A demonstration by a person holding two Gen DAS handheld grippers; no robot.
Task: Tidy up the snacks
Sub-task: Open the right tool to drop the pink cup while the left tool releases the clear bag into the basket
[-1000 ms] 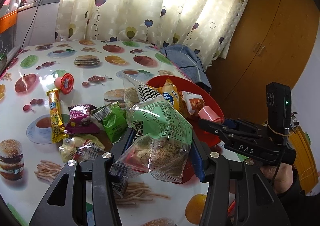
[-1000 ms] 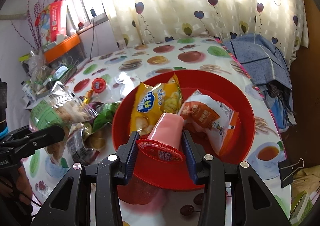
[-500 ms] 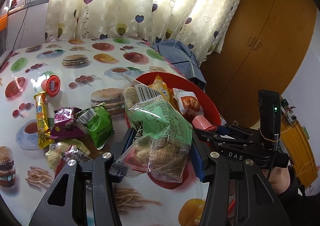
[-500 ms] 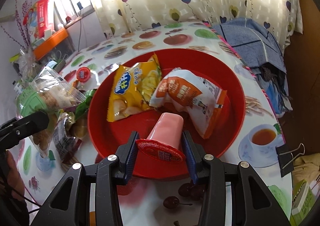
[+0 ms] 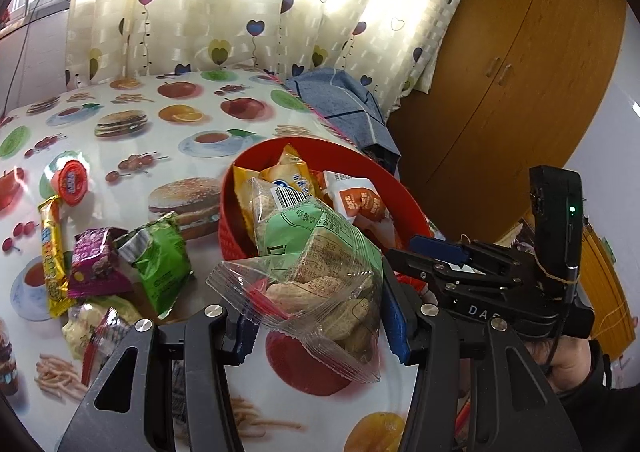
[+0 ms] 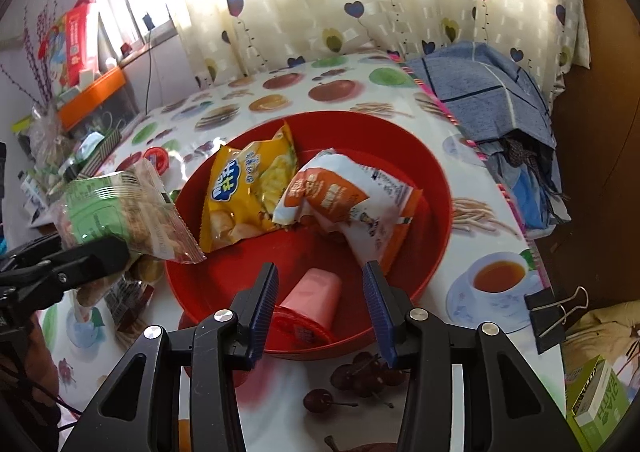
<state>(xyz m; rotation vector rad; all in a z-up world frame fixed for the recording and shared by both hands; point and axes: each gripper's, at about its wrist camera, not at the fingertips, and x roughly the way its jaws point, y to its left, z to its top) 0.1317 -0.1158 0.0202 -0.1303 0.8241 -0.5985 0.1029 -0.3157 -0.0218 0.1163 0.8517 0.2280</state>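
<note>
Holding the green bag (image 5: 316, 268) tight, the left claw (image 5: 320, 326) keeps it up in the air at the near left edge of the red bowl (image 6: 436, 188). That looks like the spot to drop it from, since the bowl is where the snacks go. The right claw (image 6: 320, 304) is wide open at the near side of the bowl, with nothing in it. The pink cup (image 6: 310, 298) lies on its side in the bowl, just past the open fingers (image 6: 264, 304).

A second ago the right claw was shut on the cup. Now it has let go, and the cup is in the bowl. The left claw has moved closer to the bowl too.

A yellow bag (image 6: 248, 192) and an orange bag (image 6: 340, 192) are already in the bowl. More snacks wait on the table (image 5: 120, 156) to the left: a green pack (image 5: 160, 264), a purple pack (image 5: 96, 264), a yellow bar (image 5: 50, 256) and a red cup (image 5: 72, 182).
</note>
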